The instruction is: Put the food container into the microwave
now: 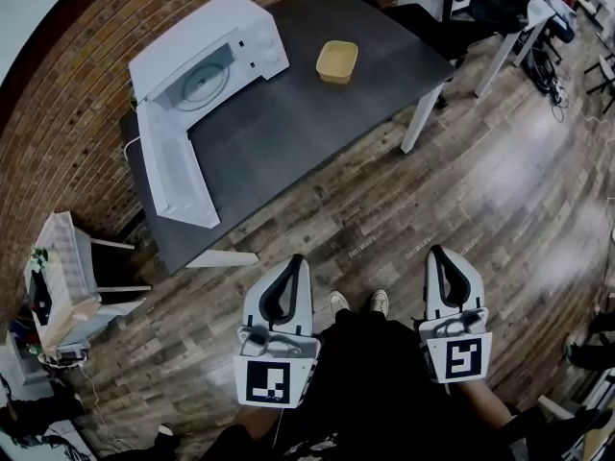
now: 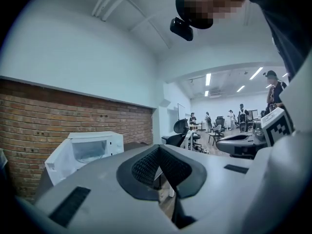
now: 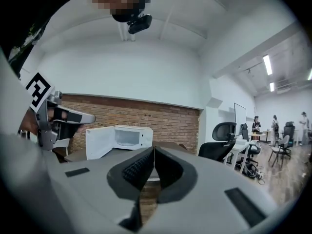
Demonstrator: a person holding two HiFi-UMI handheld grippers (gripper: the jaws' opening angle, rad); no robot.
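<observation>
A shallow yellow food container point(image 1: 336, 60) sits on the dark table point(image 1: 288, 133), to the right of the white microwave point(image 1: 207, 60). The microwave's door point(image 1: 173, 173) hangs wide open toward me and its cavity is empty. Both grippers are held low in front of the person's body, well short of the table's near edge. My left gripper point(image 1: 296, 260) is shut with nothing in it, and so is my right gripper point(image 1: 437, 253). The microwave point(image 2: 90, 150) shows left of the closed left gripper point(image 2: 159, 150). It also appears as the microwave point(image 3: 122, 139) beyond the closed right gripper point(image 3: 154, 150).
A brick wall point(image 1: 58, 94) backs the table. A small white rack point(image 1: 62, 277) stands on the floor at the left. Black office chairs point(image 1: 423, 17) and a white desk point(image 1: 519, 12) are beyond the table's right end. Wooden floor point(image 1: 480, 190) lies between me and the table. People stand far off point(image 2: 241, 113).
</observation>
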